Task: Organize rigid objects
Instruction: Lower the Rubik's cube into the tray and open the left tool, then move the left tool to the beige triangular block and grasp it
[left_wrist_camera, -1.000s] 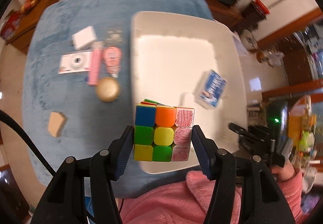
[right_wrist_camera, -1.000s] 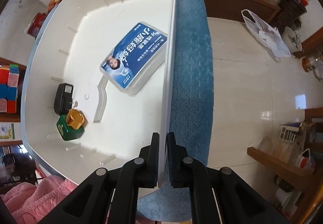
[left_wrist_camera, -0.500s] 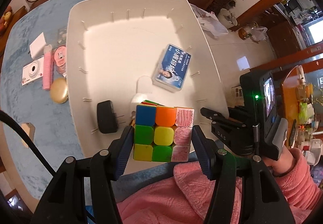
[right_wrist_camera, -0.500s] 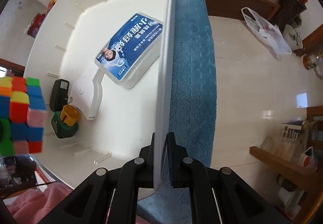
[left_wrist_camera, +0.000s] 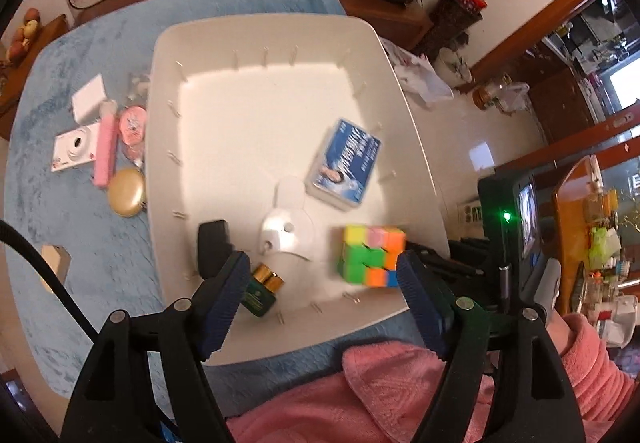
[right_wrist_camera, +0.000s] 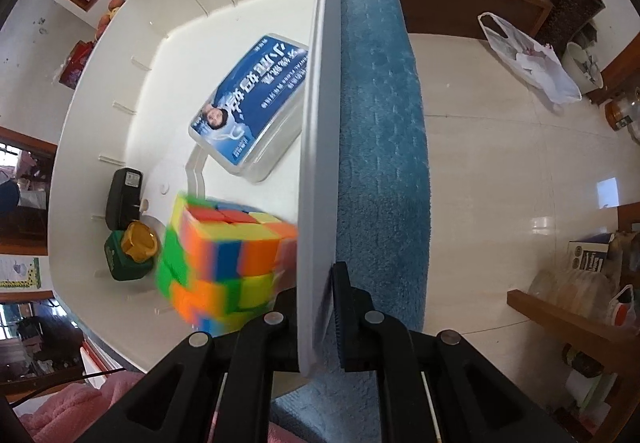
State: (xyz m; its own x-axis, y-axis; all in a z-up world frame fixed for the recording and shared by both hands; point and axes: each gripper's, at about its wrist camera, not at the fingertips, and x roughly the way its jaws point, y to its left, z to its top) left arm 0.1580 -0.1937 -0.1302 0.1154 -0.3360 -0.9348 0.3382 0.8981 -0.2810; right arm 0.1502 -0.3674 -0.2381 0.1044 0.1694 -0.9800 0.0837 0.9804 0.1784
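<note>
Blue pads of the left claw [left_wrist_camera: 322, 285] have just been opening and hold nothing; the puzzle cube [left_wrist_camera: 370, 260] lies blurred in the white bin [left_wrist_camera: 280, 31], lower right. Right claw [right_wrist_camera: 316, 309] pinches the bin's rim. Camera [left_wrist_camera: 74, 147] and gold compact [left_wrist_camera: 126, 192] wait on the bench at left.

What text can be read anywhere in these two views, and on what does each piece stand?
"小鹿妈妈" (probable reading, seen upside down): large white characters on the blue-labelled box lying in the white tray.
Smaller lines on that same label: too small to read.
Rating label on the black charger: too small to read.
Print on the green bottle: blurred.
Printed carton on the wooden shelf: unreadable.
</note>
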